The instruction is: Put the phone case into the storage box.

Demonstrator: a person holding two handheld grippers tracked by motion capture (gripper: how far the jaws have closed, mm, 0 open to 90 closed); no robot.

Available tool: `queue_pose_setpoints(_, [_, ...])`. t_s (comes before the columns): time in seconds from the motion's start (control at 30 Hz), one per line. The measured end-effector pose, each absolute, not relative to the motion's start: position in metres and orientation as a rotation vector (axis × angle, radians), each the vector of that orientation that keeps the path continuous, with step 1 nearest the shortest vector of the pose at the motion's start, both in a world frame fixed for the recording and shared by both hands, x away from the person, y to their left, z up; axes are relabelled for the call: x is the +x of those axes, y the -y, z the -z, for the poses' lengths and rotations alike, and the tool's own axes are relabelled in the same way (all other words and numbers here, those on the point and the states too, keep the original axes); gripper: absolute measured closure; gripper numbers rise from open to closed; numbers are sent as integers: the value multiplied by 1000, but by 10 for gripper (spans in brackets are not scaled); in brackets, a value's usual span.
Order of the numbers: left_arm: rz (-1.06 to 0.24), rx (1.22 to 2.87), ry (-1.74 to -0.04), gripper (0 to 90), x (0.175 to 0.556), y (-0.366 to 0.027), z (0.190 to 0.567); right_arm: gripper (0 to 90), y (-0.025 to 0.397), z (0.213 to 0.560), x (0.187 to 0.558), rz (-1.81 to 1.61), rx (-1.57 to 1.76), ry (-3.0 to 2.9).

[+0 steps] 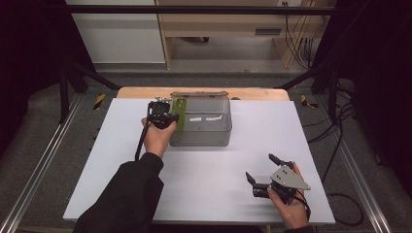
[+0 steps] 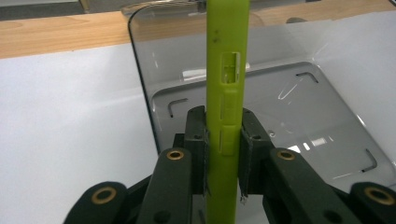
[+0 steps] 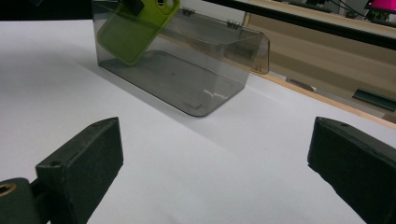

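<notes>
Grey floor (image 1: 43,145) (wooden shelving (image 1: 218,24) behind)

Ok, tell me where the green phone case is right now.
High view: the green phone case is clamped in the left gripper, at the left end of the clear plastic box on the table's far side.

green case (image 2: 224,116): lower end hidden between jaws | top cropped

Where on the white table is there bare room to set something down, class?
Bare patches: the white tabletop between the two hands, and right of the clear grey plastic box. Crowded: the box's left end, where the left gripper clamps the lime-green phone case.
</notes>
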State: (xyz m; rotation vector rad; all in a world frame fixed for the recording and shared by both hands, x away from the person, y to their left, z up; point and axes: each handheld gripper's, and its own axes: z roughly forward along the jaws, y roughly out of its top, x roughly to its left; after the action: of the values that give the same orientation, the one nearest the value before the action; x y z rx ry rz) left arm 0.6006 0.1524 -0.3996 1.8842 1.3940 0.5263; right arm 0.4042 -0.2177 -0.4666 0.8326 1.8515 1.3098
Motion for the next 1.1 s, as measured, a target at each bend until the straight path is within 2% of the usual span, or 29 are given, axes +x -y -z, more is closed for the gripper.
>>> queue_pose_setpoints(0.6, [-590,1866,-1386,716,600,-154,400,37,217,467,405,-1307,833,-1858])
queue_pose_setpoints(1.1, [-705,1881,-1325,679,601,-149,401,37,217,467,405,-1307,836,-1861])
